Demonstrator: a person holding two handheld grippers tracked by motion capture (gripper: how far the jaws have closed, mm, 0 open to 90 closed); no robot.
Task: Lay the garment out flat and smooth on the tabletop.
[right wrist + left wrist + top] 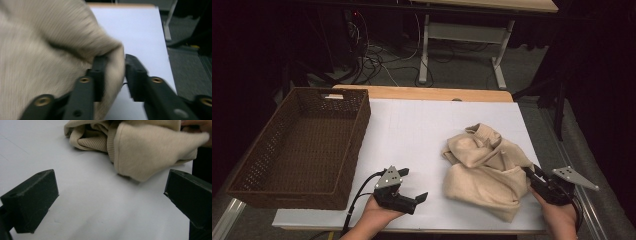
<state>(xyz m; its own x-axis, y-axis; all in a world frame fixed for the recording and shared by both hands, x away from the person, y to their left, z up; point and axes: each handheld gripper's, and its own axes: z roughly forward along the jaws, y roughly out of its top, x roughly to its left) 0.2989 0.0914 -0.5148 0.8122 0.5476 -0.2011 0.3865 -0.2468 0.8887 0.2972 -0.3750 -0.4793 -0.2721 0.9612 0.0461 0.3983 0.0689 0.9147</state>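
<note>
The beige sweater (486, 170) lies crumpled on the white table (412, 130), well to the right of the empty wicker basket (307, 145), so nothing is put away yet. The right gripper (113, 75) has a fold of the sweater between its jaws, which stand slightly apart, not pressing it. The left gripper (414, 186) is wide open and empty, just left of the sweater. I can read no writing or label.

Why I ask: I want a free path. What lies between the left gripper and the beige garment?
Bare white table top. In the left gripper view, it separates the left gripper from the beige garment.
</note>
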